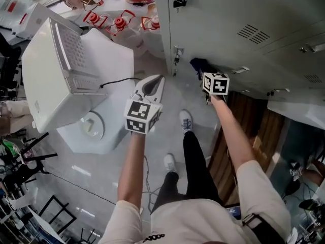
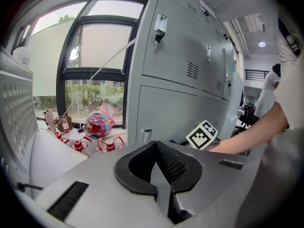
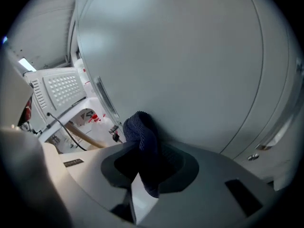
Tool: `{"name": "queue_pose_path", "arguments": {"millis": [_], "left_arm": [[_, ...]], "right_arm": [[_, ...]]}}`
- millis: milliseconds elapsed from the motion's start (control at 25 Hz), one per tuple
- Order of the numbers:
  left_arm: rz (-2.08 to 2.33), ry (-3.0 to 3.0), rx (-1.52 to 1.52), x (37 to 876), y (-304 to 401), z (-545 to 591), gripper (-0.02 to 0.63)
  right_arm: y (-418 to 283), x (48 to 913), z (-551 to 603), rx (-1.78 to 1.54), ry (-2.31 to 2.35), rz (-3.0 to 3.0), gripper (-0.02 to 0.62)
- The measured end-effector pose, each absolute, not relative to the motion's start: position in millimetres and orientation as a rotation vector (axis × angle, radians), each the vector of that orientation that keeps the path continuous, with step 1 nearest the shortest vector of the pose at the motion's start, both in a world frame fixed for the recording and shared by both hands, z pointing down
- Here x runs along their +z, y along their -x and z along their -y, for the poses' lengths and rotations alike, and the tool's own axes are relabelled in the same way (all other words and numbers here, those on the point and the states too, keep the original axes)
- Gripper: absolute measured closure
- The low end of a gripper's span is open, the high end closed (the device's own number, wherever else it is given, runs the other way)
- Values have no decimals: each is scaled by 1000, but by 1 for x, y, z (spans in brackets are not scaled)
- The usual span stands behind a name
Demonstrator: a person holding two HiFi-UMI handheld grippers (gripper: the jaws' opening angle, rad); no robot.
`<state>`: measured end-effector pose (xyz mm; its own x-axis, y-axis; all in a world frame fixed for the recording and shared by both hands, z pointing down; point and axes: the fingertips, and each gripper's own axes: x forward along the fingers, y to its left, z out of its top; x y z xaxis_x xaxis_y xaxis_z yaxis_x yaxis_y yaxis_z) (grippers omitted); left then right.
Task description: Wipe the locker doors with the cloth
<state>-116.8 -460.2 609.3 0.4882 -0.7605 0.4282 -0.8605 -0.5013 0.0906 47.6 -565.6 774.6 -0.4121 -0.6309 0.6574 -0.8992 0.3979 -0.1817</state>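
My grey plastic left gripper is held out in front of me on a bare, nearly straight left forearm. Its black ribbed pads are pressed together with nothing between them, and its black-and-white marker cube faces up at me. My right forearm reaches further forward and to the right. The grey right gripper is clamped on a dark blue knitted cloth, whose bunched end sticks out past the jaw tips.
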Motion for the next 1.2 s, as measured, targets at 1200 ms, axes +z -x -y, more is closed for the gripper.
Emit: {"name": "queue_pose_path", "arguments": {"millis": [1200], "left_arm": [[1312, -2721, 478, 489, 32, 455, 588]], "right_arm": [[-98, 509, 547, 276, -1420, 2480, 532]]}}
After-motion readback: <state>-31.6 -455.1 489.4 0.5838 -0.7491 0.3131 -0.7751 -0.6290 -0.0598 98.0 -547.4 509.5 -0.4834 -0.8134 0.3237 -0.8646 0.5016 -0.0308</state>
